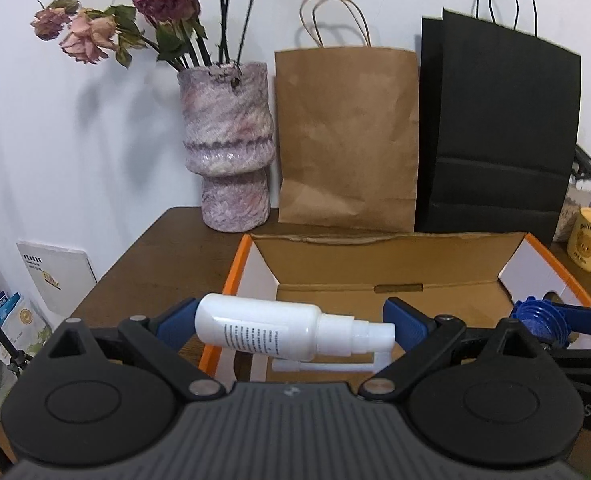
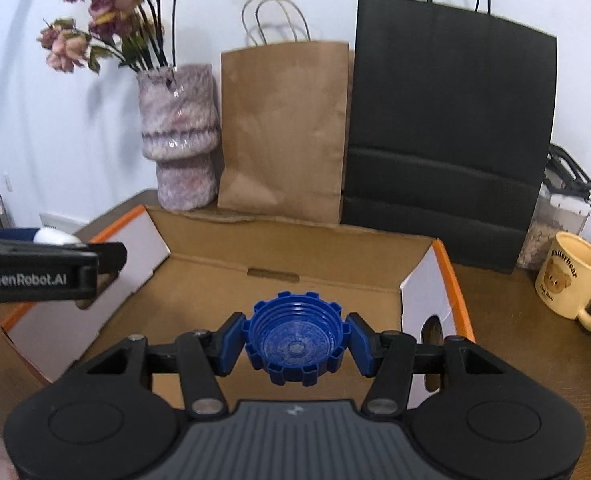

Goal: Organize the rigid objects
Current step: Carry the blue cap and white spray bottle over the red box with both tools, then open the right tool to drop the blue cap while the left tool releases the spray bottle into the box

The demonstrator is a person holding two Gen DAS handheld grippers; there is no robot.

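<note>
My left gripper point(image 1: 291, 326) is shut on a white spray bottle point(image 1: 263, 330), held lengthwise between the blue pads, nozzle to the right, above the near left edge of an open cardboard box point(image 1: 375, 252). My right gripper point(image 2: 295, 346) is shut on a blue ridged bottle cap point(image 2: 295, 342), open side facing the camera, held over the inside of the same box point(image 2: 295, 248). In the right wrist view the left gripper point(image 2: 55, 264) shows at the left with the bottle's white end point(image 2: 53, 236). The cap point(image 1: 537, 322) shows at the right in the left wrist view.
Behind the box stand a marbled vase point(image 1: 227, 148) with dried roses, a brown paper bag point(image 1: 347, 136) and a black paper bag point(image 1: 499, 128) against the wall. A yellow bear mug point(image 2: 575, 284) sits to the right on the wooden table point(image 1: 155, 264).
</note>
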